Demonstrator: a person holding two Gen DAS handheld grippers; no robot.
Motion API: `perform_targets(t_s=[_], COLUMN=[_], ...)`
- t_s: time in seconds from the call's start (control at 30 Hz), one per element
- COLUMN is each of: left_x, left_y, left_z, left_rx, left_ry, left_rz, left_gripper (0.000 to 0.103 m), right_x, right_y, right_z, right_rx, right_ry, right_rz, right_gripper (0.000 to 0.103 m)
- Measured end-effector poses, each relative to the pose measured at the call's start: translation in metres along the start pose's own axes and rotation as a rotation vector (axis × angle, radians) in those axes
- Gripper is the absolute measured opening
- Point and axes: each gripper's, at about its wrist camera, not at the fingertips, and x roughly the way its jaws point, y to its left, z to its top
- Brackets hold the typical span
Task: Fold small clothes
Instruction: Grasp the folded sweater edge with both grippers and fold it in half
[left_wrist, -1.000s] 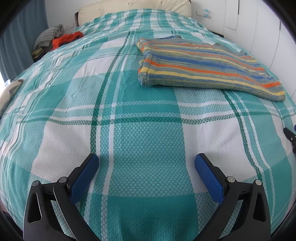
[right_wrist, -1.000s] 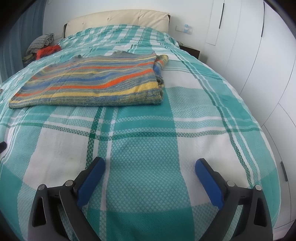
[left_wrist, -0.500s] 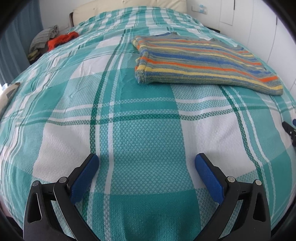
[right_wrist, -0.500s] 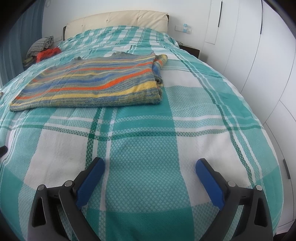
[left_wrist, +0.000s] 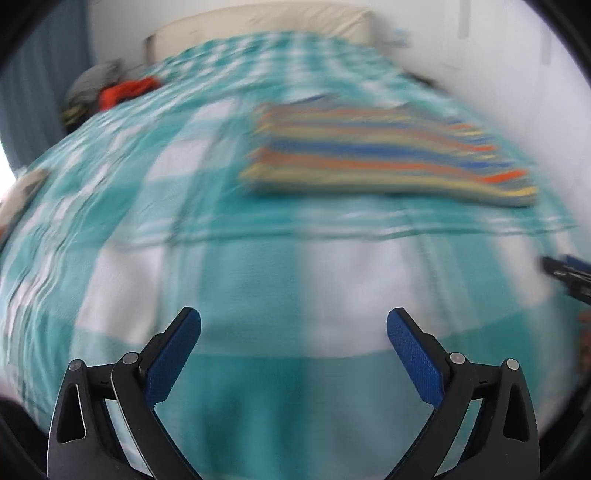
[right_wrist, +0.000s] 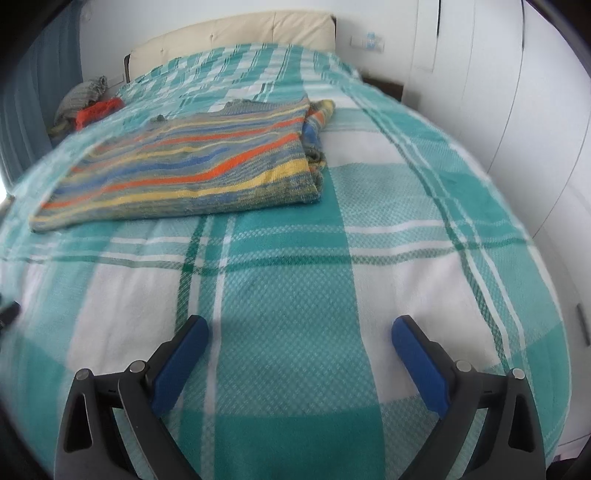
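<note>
A striped knit garment (right_wrist: 192, 162) in orange, blue, yellow and grey lies folded flat on the teal plaid bedspread (right_wrist: 288, 295). In the blurred left wrist view the same garment (left_wrist: 384, 158) sits ahead and to the right. My left gripper (left_wrist: 293, 325) is open over bare bedspread (left_wrist: 258, 280), well short of the garment. My right gripper (right_wrist: 300, 332) is open too, nothing between its blue pads, with the garment ahead to the left. The right gripper's tip (left_wrist: 565, 271) shows at the right edge of the left view.
A heap of clothes, one orange (right_wrist: 98, 110) and one grey (right_wrist: 83, 96), lies at the far left by the headboard (right_wrist: 236, 33). White wardrobe doors (right_wrist: 517, 92) run along the bed's right side. A blue curtain (right_wrist: 26, 110) hangs at the left.
The left gripper has swung fast, blurring its view; the garment now sits lower and more central there. The right view has shifted slightly, with the garment a bit closer. Both grippers stay open.
</note>
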Motion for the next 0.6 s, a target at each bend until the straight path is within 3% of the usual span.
perform_targets(t_s=[0.13,0.27,0.3,0.37,0.47,0.5,0.53,0.57,0.6], left_x=[-0.021,-0.002,0.012,0.05,0.096,0.102,0.106,0.107,0.109], left_y=[-0.082,-0.178,-0.201,-0.239,-0.267,-0.268,-0.269,-0.268,-0.27], left_z=[0.026,0.058,0.065,0.078,0.093,0.096,0.099,0.101,0.102], left_rx=[0.226,0.437,0.479,0.53,0.518,0.501,0.481,0.463,0.449], left_ry=[-0.093,-0.126,-0.115,-0.078,-0.026,-0.017,-0.01,0.0,0.002], left_rz=[-0.147,-0.306,-0.316,-0.252,-0.16,-0.178,-0.211,-0.243,-0.248], left_gripper=[0.101,0.101,0.101,0.101,0.1,0.091,0.072,0.047,0.033], right_x=[-0.023,-0.042,-0.044,-0.045,-0.038,-0.034,-0.027,-0.018,-0.008], right_y=[-0.032,-0.072,-0.083,-0.098,-0.114,-0.119,-0.126,-0.13,-0.134], right_z=[0.006,0.02,0.024,0.033,0.059,0.07,0.085,0.097,0.108], right_rx=[0.198,0.377,0.415,0.446,0.37,0.33,0.288,0.263,0.247], right_ry=[-0.03,-0.111,-0.123,-0.124,-0.095,-0.082,-0.056,-0.026,0.003], right_rz=[0.157,0.206,0.216,0.237,0.262,0.273,0.304,0.339,0.375], right_gripper=[0.098,0.093,0.093,0.09,0.083,0.082,0.082,0.08,0.078])
